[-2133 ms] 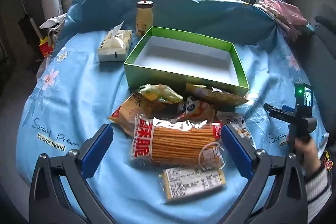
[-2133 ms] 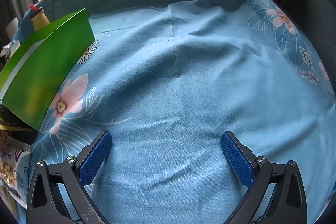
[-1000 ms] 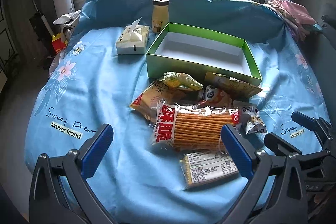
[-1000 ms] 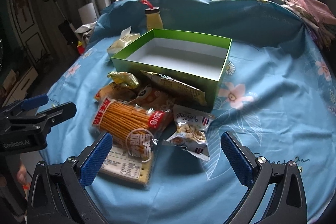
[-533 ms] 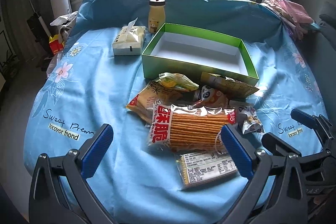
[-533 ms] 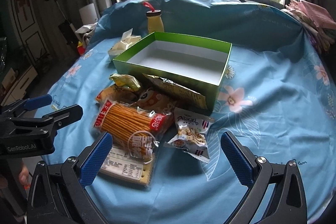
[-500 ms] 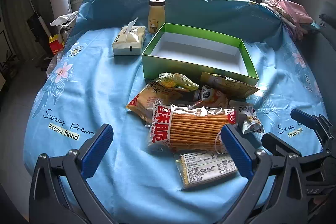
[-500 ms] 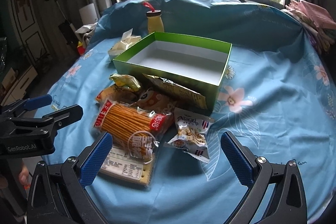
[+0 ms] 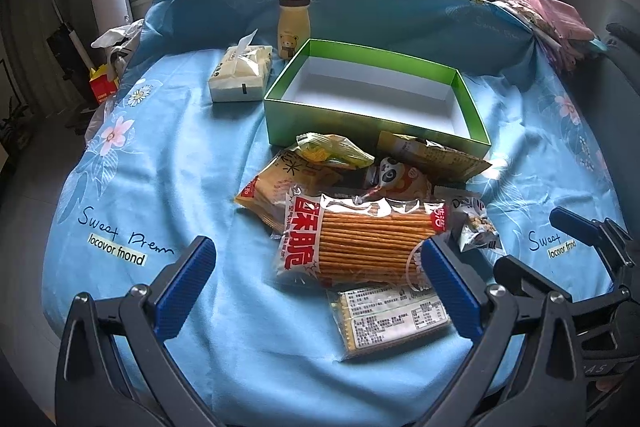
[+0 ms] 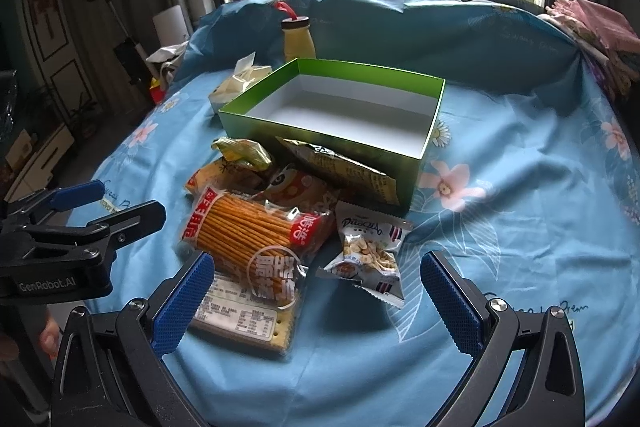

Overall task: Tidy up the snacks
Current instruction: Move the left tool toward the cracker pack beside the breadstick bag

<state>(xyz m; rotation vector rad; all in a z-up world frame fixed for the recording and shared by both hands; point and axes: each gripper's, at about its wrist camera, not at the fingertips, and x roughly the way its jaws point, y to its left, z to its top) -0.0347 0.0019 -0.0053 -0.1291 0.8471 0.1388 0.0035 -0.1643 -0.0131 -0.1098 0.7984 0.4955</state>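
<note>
An empty green box [image 9: 376,125] [image 10: 332,143] with a white inside stands on the blue cloth. In front of it lies a pile of snack packs: a big pack of biscuit sticks [image 9: 360,243] [image 10: 252,231], a cracker pack [image 9: 392,319] [image 10: 244,319], a small nut bag [image 10: 368,251] [image 9: 474,227], a panda pack [image 9: 396,179], a yellow bag [image 9: 332,155] and a brown bag [image 9: 436,157]. My left gripper [image 9: 316,283] is open and empty, near the pile's front. My right gripper [image 10: 316,295] is open and empty over the pile's right side.
A tissue pack [image 9: 242,75] and a yellow bottle [image 9: 294,27] stand left of and behind the box. Folded pink cloth [image 9: 556,23] lies at the far right. The cloth-covered table [image 9: 168,155] drops off at the front and left edges.
The right gripper swung left from bare cloth to face the box and snacks. The left view shifted slightly; both have held nearly still for the last half second.
</note>
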